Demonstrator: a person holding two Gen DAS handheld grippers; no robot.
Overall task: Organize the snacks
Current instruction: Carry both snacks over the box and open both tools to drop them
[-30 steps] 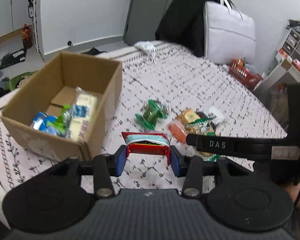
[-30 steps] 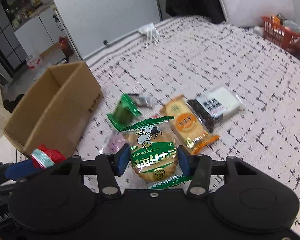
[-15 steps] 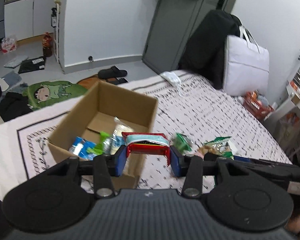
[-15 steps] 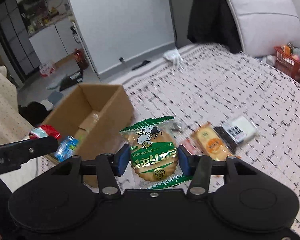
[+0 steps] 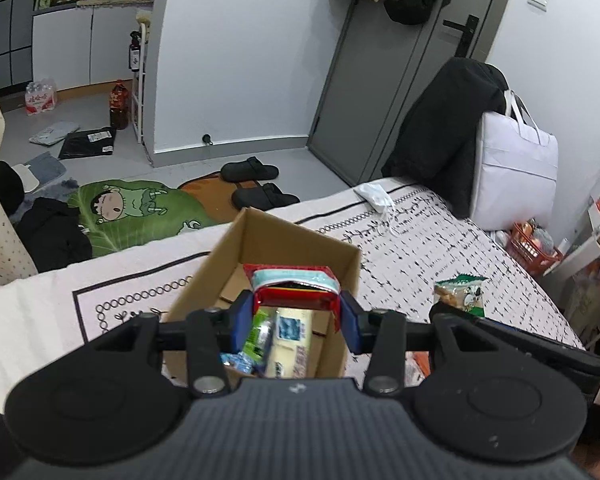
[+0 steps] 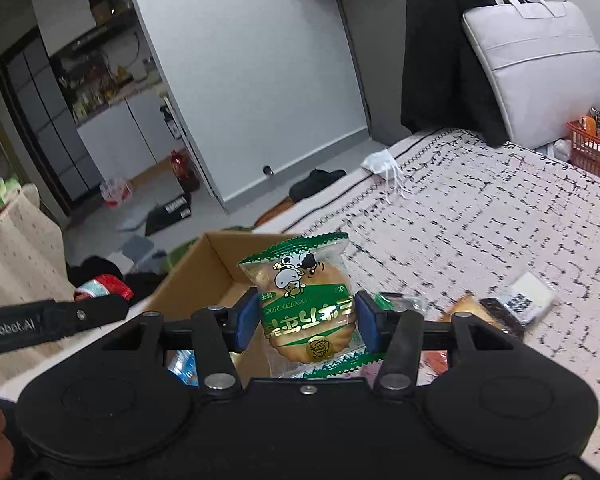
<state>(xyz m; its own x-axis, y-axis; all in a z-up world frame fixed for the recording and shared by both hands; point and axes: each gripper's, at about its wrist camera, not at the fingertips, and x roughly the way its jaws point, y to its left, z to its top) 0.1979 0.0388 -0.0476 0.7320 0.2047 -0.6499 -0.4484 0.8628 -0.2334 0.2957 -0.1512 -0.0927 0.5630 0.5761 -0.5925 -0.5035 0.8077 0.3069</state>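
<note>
A red snack packet sits clamped in the left tool, held over the open cardboard box on the bed, where a pale packet and a green one already lie. The right tool grips a green-edged cake packet just right of the box. More snacks lie farther right on the bed.

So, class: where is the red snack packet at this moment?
In the left wrist view the red snack packet sits centre frame, pinched between the left tongs and held above the open cardboard box on the bed.
</note>
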